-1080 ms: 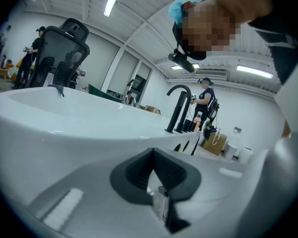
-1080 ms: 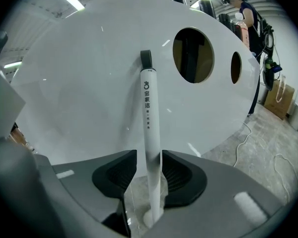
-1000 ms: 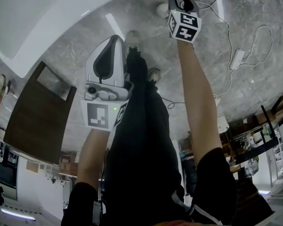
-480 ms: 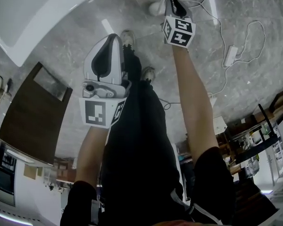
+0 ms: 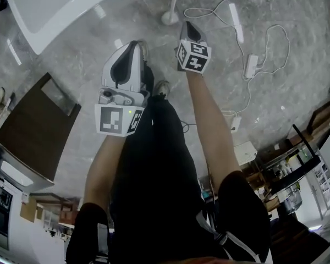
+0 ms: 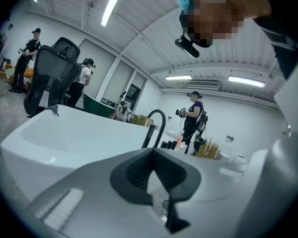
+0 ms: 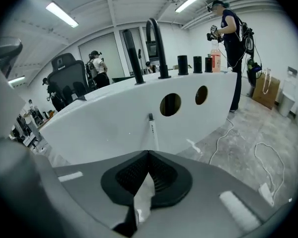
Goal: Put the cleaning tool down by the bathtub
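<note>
The cleaning tool (image 5: 169, 17), a white pole on a round base, stands on the floor against the white bathtub (image 5: 49, 10). In the right gripper view its handle (image 7: 152, 133) leans on the tub wall (image 7: 104, 123). My right gripper (image 5: 188, 25) hangs just right of the tool, apart from it. Its jaws (image 7: 148, 153) have just been closing and are shut, with nothing between them. My left gripper (image 5: 133, 44) hovers over my feet, away from the tool, its jaws (image 6: 153, 151) shut and holding nothing. The tub's rim (image 6: 64, 133) fills the left gripper view.
White cables and a power strip (image 5: 252, 65) lie on the marble floor to the right. A dark wooden table (image 5: 36, 131) stands at the left, shelving (image 5: 297, 164) at the right. A black faucet (image 7: 156, 43) rises from the tub. Several people stand in the background.
Both grippers have come up and back from the floor. The right gripper, close by the tool's base a second ago, now sits farther from it.
</note>
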Demonstrator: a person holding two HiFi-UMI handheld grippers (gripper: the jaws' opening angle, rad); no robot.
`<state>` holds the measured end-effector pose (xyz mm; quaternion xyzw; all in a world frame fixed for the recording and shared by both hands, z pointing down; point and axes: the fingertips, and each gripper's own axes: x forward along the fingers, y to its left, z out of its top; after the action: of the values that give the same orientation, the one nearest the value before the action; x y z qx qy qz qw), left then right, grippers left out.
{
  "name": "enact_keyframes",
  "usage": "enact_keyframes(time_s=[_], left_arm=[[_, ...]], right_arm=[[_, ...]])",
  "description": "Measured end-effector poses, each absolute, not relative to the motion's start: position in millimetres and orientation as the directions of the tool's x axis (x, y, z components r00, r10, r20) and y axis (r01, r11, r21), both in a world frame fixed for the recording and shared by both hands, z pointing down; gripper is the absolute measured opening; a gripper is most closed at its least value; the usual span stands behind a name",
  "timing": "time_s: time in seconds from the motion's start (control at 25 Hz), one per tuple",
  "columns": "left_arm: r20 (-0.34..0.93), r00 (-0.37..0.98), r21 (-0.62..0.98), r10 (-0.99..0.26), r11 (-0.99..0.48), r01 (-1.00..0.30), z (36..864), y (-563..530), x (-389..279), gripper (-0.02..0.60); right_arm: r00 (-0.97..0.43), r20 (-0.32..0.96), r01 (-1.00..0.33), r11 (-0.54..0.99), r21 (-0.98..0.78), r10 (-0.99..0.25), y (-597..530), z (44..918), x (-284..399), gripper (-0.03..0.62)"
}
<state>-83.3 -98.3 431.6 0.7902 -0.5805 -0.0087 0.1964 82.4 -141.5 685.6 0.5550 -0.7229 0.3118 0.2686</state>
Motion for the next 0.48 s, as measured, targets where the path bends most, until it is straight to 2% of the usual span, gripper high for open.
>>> enact_keyframes(time_s=[0.48], left_arm=[[0.130, 0.361, 0.331, -0.924, -0.303, -0.894, 274.6, -56.9, -43.1, 0.009]], right_arm=[[-0.289, 0.636, -0.957, 0.236, -0.169, -0.716, -78.9, 482.4, 104.6, 0.000]])
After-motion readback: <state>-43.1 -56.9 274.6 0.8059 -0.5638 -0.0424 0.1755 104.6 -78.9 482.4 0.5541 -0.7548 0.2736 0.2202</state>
